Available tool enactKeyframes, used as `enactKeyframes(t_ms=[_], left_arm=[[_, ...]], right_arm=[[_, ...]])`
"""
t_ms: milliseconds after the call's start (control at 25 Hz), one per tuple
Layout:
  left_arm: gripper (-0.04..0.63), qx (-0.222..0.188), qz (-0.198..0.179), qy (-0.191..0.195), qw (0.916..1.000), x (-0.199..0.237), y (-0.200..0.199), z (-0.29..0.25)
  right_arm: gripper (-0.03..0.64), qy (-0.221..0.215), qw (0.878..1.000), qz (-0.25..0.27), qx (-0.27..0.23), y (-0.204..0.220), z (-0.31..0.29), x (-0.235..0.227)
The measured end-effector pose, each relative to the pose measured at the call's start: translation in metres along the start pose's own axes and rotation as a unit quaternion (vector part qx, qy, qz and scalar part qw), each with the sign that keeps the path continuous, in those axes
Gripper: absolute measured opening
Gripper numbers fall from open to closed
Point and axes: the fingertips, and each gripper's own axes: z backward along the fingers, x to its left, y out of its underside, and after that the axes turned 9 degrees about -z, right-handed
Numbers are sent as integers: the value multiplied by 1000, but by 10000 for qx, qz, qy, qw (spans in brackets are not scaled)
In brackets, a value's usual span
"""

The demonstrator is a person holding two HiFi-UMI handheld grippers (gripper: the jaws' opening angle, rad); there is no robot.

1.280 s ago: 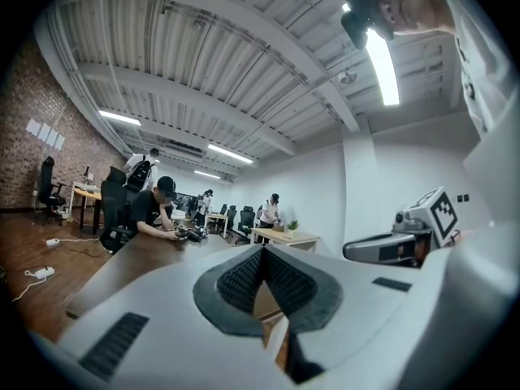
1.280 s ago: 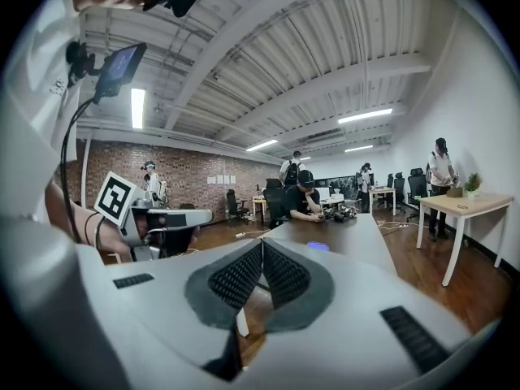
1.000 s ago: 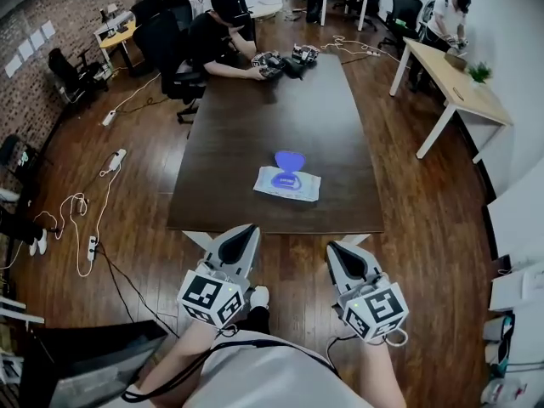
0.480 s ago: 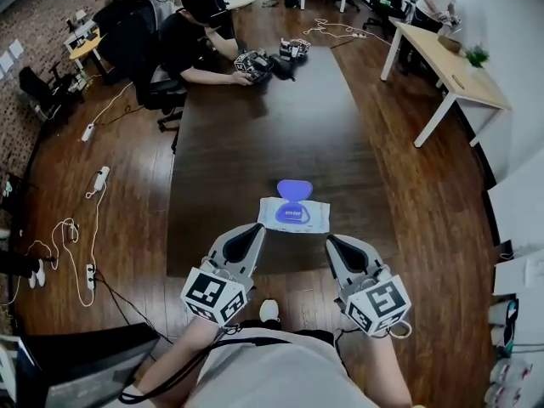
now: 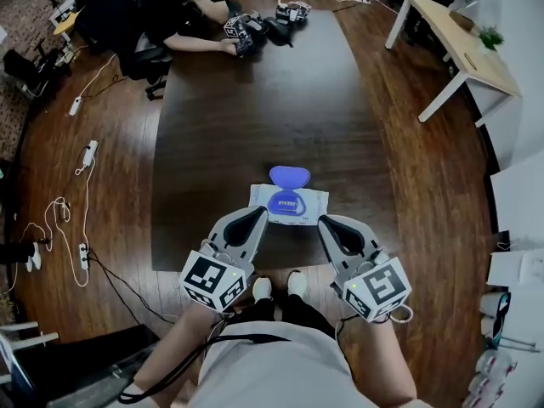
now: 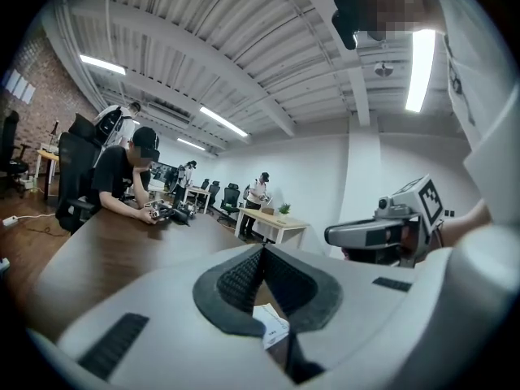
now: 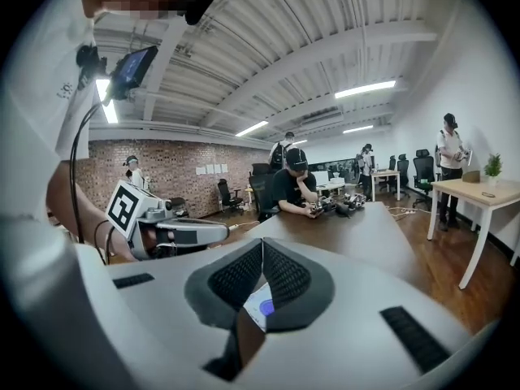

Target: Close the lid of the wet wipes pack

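Observation:
The wet wipes pack (image 5: 287,203) is white with a blue label and lies flat near the front edge of the dark table (image 5: 255,117). Its blue lid (image 5: 289,177) is flipped open toward the far side. My left gripper (image 5: 261,213) is shut and empty, its tip just left of the pack's near corner. On the other side my right gripper (image 5: 324,222) is also shut and empty, by the pack's near right corner. Whether either tip touches the pack I cannot tell. Through the left gripper view's jaws (image 6: 262,248) a corner of the pack (image 6: 270,325) shows. The right gripper view (image 7: 262,242) shows the pack (image 7: 260,307) below its closed jaws.
A seated person (image 5: 183,7) works with other grippers (image 5: 242,32) at the table's far end. Cables and power strips (image 5: 81,160) lie on the wooden floor at left. A light wooden desk (image 5: 463,45) stands at the back right.
Both grippers have moved forward from over the floor to the table's front edge and now flank the pack. Both stayed shut. The pack has not moved on the table.

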Motion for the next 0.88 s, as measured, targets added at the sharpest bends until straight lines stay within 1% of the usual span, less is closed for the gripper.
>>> enactKeyframes(t_ms=[80,360,480,600,760,800,880], left_arm=[[2,75,40,0,10000,0,13,-13],[2,491,367,-140,9980,1,72,-48],[2,581,466,-262,9969,7,93,-59],[2,630,555,-389,9957,11,114,-70],[2,644,715,-546,9939,18,136,-71],[2,644,739,-589,9934,21,139,-70],[2,659,782,-662,9925,23,144,-69]], right_arm=[[8,-168,9998,-2,96,6,-9,-12],[8,-644,9970,85,421,35,-55,-65],[8,-805,9952,156,530,52,-80,-86],[15,-891,9944,114,564,68,-102,-106],[133,-1082,9920,127,643,88,-127,-116],[153,-1125,9911,138,697,93,-133,-118],[220,-1193,9888,173,879,106,-143,-124]])
